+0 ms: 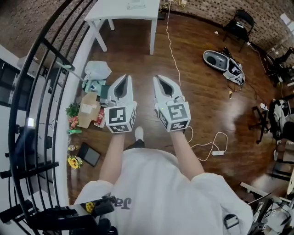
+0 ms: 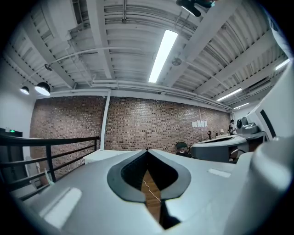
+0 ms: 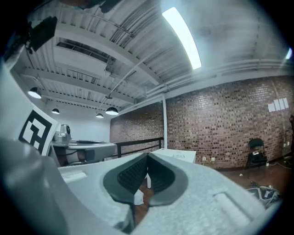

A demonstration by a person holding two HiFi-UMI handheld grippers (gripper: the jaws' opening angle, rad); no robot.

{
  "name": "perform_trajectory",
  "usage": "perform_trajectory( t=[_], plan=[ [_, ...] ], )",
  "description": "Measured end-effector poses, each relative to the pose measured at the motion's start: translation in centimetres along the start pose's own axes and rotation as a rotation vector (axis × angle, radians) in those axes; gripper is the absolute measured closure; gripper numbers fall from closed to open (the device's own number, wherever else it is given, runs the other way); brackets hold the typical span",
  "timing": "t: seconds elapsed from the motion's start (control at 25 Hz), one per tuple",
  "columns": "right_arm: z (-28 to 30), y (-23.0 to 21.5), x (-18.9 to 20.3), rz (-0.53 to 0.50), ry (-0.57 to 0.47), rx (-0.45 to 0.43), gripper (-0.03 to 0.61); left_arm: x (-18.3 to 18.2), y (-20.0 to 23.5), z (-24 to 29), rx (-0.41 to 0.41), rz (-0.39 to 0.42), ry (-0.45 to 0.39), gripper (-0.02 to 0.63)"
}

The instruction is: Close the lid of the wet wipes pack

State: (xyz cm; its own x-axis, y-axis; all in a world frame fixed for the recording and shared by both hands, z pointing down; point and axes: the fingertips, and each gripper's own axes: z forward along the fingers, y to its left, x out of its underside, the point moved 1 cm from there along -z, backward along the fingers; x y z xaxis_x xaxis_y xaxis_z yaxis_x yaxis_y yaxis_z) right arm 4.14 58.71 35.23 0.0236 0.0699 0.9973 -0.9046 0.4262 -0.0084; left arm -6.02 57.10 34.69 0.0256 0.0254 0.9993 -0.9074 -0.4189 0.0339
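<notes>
Head view down, gripper views share wall (image 2: pixel 151 124)

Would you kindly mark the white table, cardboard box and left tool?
white rectangular table (image 1: pixel 110 10), head view, bare tabletop.
brown cardboard box (image 1: pixel 88 109), head view, flap.
left tool (image 1: pixel 125 79), head view, shut tips.

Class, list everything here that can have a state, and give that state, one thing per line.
Left hand-held gripper: shut, nothing between its jaws.
Right hand-held gripper: shut, nothing between its jaws.
Ceiling light: on.
White table: standing upright.
Flat item on the table: too small to tell.
</notes>
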Motion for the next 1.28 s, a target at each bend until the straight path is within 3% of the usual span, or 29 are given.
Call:
perform_trajectory(
  t=[0.28,0.56,0.8,1.28],
  plan=[
    [9.0,-0.7,-1.3,-0.030,0.002,0.029,0.589,-0.7,5.8,6.8,0.059,-0.020,-0.001,0.597],
    [14.0,-3.5,-0.4,-0.038,0.027,0.057,0.589,0.4,9.2,11.8,0.056,-0.040,0.008,0.597],
    [20.1,-6.1,-0.5,-0.040,0.030,0.017,0.589,1.1,11.8,17.6,0.024,-0.043,0.026,0.597],
    [33.7,-18.3,-2.2,-0.010,0.017,-0.062,0.589,0.0,14.7,35.2,-0.064,-0.036,0.049,0.597]
  ],
)
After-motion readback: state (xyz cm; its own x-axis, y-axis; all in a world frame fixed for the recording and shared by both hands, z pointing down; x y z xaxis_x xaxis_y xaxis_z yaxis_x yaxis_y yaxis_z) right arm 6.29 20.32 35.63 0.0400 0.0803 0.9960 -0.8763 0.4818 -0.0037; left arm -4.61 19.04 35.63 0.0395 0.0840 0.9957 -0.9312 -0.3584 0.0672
